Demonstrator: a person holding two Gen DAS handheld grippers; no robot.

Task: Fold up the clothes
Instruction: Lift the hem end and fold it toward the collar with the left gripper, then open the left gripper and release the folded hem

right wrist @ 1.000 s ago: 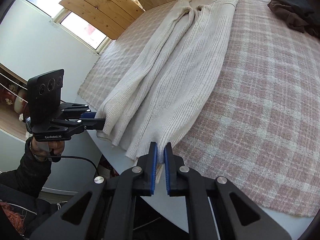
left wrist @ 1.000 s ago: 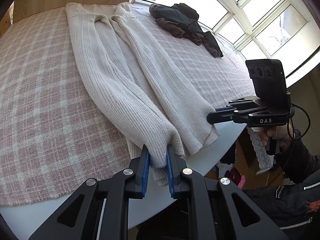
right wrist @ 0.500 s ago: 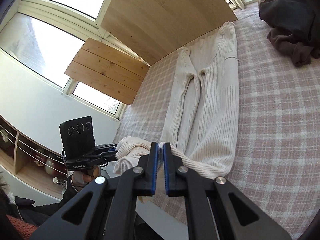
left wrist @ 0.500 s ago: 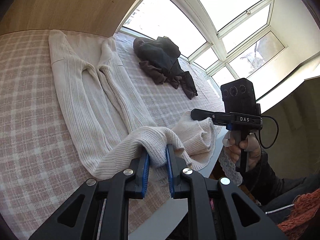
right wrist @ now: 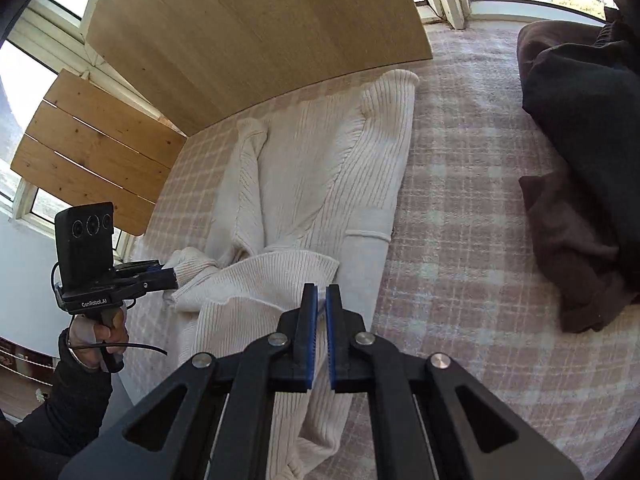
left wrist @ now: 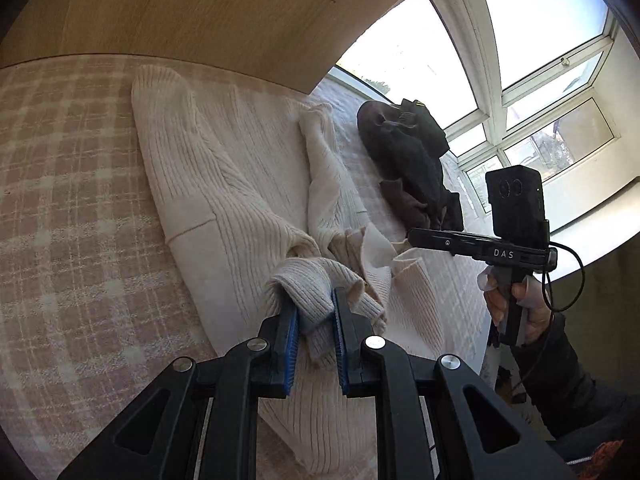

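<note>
A cream ribbed knit garment (left wrist: 224, 184) (right wrist: 320, 168) lies lengthwise on the plaid bed cover (left wrist: 60, 200), its near end lifted and doubled back over the flat part. My left gripper (left wrist: 314, 308) is shut on a bunched cream hem, and from the right wrist view that gripper (right wrist: 172, 276) shows at the left with knit in its jaws. My right gripper (right wrist: 321, 292) is shut on the thin edge of the folded-over layer. In the left wrist view the right gripper (left wrist: 412, 236) pinches cream cloth at the right. Both hover above the garment's middle.
A pile of dark clothes (left wrist: 408, 160) (right wrist: 580, 140) lies on the bed to the right of the garment. A wooden headboard (left wrist: 200, 12) (right wrist: 260, 32) closes the far end, with windows beside it. A person's hands (left wrist: 520, 312) (right wrist: 96, 328) hold the gripper handles.
Both grippers have carried the garment's near ends from the bed's front edge towards the headboard, doubling the cloth over itself. The jaws stayed shut on the knit throughout.
</note>
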